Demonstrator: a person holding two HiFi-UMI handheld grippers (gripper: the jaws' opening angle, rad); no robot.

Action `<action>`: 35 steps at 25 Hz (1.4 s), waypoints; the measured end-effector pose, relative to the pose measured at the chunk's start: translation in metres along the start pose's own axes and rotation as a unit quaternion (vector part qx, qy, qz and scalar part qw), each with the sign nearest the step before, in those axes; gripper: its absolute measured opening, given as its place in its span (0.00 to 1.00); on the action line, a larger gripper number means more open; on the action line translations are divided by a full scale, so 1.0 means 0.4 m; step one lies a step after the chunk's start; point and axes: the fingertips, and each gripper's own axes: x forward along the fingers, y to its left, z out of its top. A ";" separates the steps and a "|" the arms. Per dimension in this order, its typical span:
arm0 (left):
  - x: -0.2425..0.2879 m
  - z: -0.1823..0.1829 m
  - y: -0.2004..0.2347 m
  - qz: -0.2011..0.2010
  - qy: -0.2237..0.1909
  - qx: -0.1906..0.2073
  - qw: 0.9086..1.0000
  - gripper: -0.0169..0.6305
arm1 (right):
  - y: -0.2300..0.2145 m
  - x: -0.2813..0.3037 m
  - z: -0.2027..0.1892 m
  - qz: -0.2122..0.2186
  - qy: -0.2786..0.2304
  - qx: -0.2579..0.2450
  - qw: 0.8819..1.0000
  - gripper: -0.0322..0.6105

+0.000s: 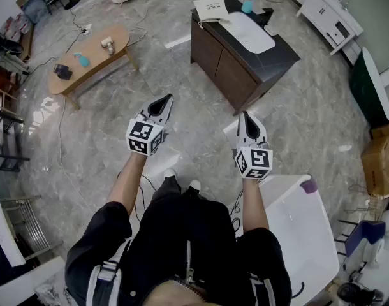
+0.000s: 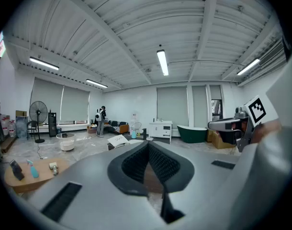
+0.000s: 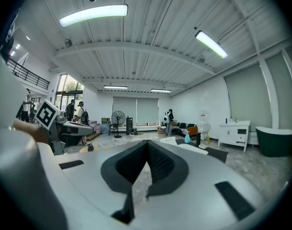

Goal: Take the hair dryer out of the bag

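1. Stands on a marbled floor (image 1: 182, 132), both arms stretched ahead, one gripper in each hand.
2. Holds the left gripper (image 1: 168, 99) about level above the floor, jaws pressed together and pinching nothing.
3. Holds the right gripper (image 1: 245, 115) near level too, well apart from the left, jaws likewise pressed together and empty.
4. Faces a dark cabinet (image 1: 280, 57), which is well ahead of both grippers.
5. On the cabinet's far left corner: a white bag (image 1: 210, 8), lying flat, with neither gripper near it.
6. Cannot make out the dryer in any view.
7. Just right of the bag: a teal bottle (image 1: 247, 6), upright, and a white basin (image 1: 249, 32) along the cabinet top.
8. Further left: a low wooden table (image 1: 118, 40) carrying a second teal bottle (image 1: 80, 58), a dark box (image 1: 62, 72) and a small pale thing (image 1: 108, 43).
9. Below the right gripper: a white table (image 1: 290, 228) with a purple thing (image 1: 308, 185) at its near corner.
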 end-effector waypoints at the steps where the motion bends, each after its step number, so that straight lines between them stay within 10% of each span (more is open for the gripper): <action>1: -0.010 -0.005 -0.012 0.002 0.001 0.001 1.000 0.06 | -0.001 -0.013 -0.003 0.000 0.001 0.000 1.000 0.06; 22: -0.064 -0.029 -0.049 0.012 0.006 0.011 1.000 0.07 | -0.013 -0.044 -0.031 -0.016 0.009 0.031 0.999 0.08; 35: -0.035 -0.047 -0.059 0.001 0.016 -0.018 1.000 0.45 | -0.041 -0.046 -0.001 -0.016 -0.005 0.011 1.000 0.41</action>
